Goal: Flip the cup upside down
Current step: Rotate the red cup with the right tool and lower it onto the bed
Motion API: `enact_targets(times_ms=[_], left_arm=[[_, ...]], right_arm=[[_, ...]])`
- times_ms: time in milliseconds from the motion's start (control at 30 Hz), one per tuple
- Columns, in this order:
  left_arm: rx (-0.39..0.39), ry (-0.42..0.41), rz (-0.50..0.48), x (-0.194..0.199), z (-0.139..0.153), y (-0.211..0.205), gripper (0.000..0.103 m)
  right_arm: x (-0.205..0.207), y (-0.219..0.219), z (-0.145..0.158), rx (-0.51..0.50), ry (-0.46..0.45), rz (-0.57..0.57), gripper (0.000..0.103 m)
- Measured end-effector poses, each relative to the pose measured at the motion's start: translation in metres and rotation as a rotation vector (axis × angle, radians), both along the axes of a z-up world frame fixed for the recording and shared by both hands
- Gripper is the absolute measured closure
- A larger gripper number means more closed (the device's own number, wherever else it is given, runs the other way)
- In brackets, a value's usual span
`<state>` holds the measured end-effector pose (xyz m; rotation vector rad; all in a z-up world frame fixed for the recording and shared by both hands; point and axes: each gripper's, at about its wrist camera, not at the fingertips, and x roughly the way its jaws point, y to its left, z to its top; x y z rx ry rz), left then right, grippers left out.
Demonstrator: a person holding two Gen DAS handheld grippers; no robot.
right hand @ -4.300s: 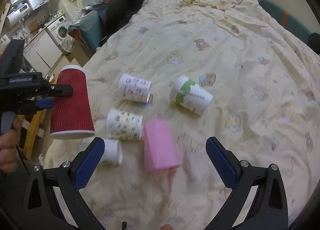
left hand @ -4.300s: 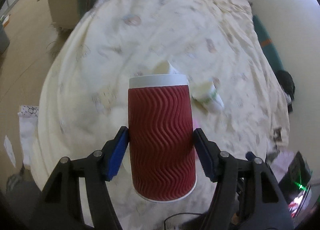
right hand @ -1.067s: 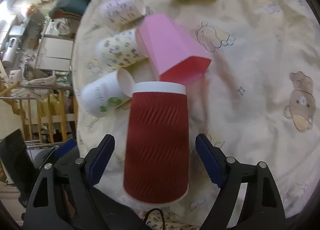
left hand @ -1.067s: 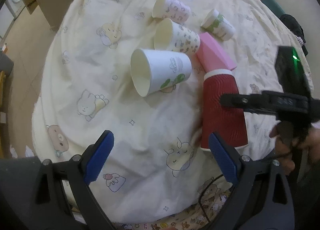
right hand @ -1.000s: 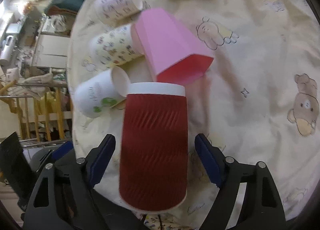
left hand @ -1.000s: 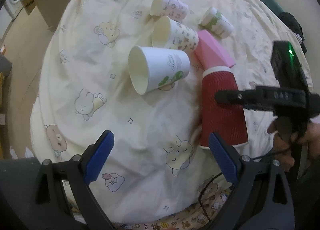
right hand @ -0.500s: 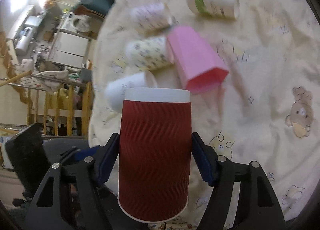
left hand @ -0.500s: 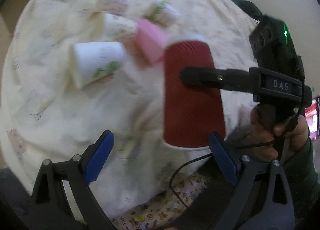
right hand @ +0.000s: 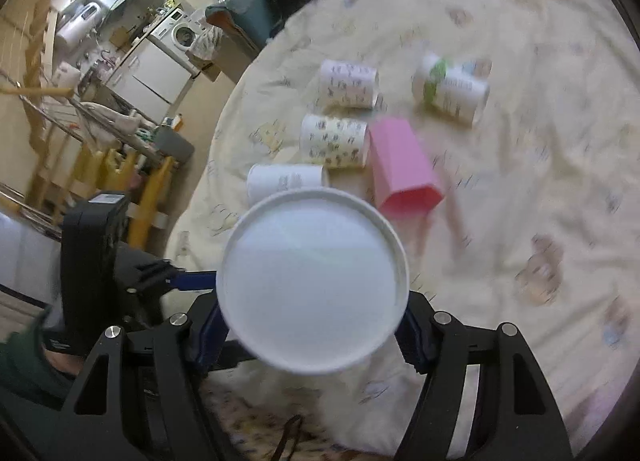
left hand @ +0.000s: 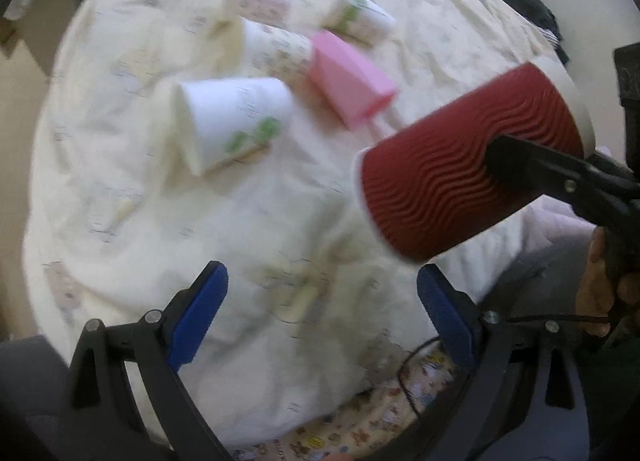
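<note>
The red ribbed paper cup (left hand: 472,165) with a white rim is held in the air above the near edge of the bed, tilted on its side. My right gripper (right hand: 312,325) is shut on it; in the right wrist view the cup's white end (right hand: 312,281) faces the camera. One black finger (left hand: 560,177) of that gripper crosses the cup in the left wrist view. My left gripper (left hand: 320,317) is open and empty, low over the quilt, left of and below the cup.
Several cups lie on their sides on the cream quilt (left hand: 120,181): a white cup (left hand: 232,121), a pink cup (left hand: 348,81), two patterned cups (right hand: 334,141) (right hand: 348,85) and a green-print cup (right hand: 452,89). The bed edge and floor lie to the left.
The right gripper has closed on the red cup, lifted it off the quilt and tipped it from upright to lying sideways. The left gripper stays open.
</note>
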<state>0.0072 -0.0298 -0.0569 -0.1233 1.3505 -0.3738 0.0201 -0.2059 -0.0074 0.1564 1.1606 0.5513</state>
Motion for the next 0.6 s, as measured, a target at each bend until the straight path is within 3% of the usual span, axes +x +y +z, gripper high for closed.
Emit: enact_targets(times_ms=[100,267,467,600], left_arm=[[0.089,-0.061,0.094,0.002,0.006,0.019,0.009],[0.179,-0.141,0.152,0.001,0.013,0.033,0.009],[0.191,-0.125,0.15,0.003,0.007,0.034,0.009],[0.199,-0.13,0.142,0.003,0.007,0.03,0.001]], right_arm=[[0.01,0.008,-0.005,-0.093,-0.043,0.011,0.031],[0.024,0.031,-0.024,-0.19,-0.09,0.049,0.031],[0.032,0.051,-0.047,-0.251,-0.118,0.08,0.031],[0.029,0.062,-0.056,-0.304,-0.138,0.108,0.031]])
